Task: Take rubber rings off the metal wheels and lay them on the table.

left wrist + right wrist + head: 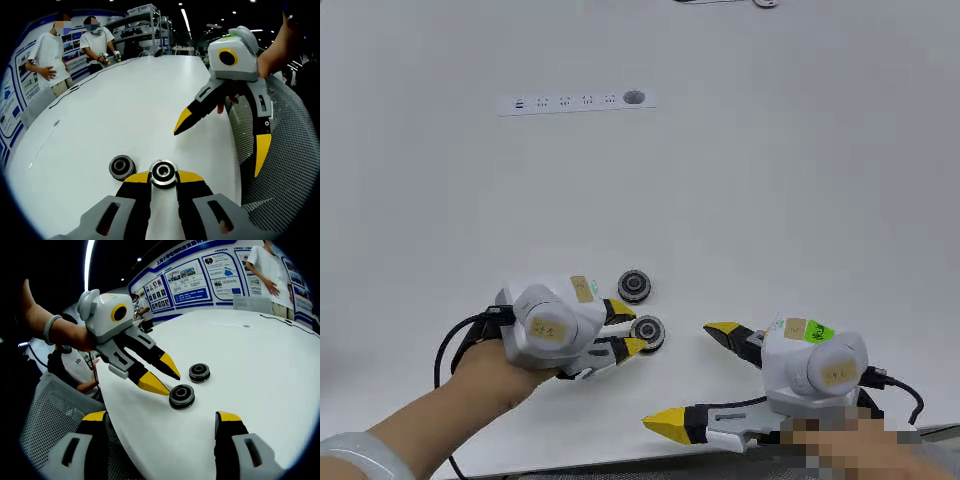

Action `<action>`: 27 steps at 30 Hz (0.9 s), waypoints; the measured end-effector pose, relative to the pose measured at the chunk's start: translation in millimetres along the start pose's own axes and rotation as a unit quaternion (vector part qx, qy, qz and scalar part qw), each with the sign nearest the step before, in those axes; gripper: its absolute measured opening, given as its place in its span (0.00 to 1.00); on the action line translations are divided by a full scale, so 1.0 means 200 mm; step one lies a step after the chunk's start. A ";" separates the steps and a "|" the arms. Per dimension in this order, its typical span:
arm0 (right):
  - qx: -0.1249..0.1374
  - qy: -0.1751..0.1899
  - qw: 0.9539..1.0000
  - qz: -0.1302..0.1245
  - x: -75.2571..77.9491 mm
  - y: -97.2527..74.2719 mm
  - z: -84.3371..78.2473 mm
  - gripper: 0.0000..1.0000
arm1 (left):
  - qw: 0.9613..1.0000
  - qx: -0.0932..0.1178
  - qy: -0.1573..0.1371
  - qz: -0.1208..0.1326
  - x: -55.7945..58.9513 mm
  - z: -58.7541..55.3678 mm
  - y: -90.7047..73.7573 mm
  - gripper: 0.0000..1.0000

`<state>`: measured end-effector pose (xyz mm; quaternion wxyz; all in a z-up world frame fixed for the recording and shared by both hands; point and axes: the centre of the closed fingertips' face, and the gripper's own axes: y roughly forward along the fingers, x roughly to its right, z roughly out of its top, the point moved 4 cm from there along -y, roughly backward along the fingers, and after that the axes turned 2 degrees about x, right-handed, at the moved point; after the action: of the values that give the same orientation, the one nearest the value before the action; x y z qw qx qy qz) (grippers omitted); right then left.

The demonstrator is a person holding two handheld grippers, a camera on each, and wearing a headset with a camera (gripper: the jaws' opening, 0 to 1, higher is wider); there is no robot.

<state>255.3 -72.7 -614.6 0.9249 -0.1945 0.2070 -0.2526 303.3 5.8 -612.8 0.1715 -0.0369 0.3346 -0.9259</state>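
1. Near wheel (647,331): small, round, metal, with a black rubber ring (181,404) on its rim; it lies flat on the white table (770,200), bright hub up.
2. Far wheel (635,285): alike and flat, just beside the near wheel at its 11 o'clock, not touching.

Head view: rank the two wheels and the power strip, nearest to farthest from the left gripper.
1. Wheel, right at the tips of the left gripper.
2. Other wheel, just beyond the first.
3. Power strip, far off toward the back.
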 end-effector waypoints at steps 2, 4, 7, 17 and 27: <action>0.001 0.001 1.000 0.000 0.00 0.00 0.00 0.88 | 1.000 -0.002 0.001 -0.002 0.00 0.00 0.01 0.19; 0.003 0.003 1.000 0.000 0.01 0.01 0.01 0.88 | 1.000 -0.004 0.004 -0.004 -0.01 0.00 0.02 0.19; 0.004 0.005 1.000 -0.001 0.01 0.01 0.01 0.88 | 1.000 -0.007 0.007 -0.008 0.00 0.00 0.03 0.18; 0.003 0.010 1.000 0.000 0.03 0.00 0.00 0.88 | 0.999 -0.025 0.021 -0.017 0.00 -0.01 0.08 0.16; 0.016 0.040 0.999 0.009 0.03 0.02 0.01 0.87 | 0.999 -0.027 0.029 -0.027 0.00 -0.02 0.08 0.14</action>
<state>262.7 -73.1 -615.7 0.9213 -0.1676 0.2411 -0.2549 307.4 -4.0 -625.9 0.1358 -0.0240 0.3629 -0.9215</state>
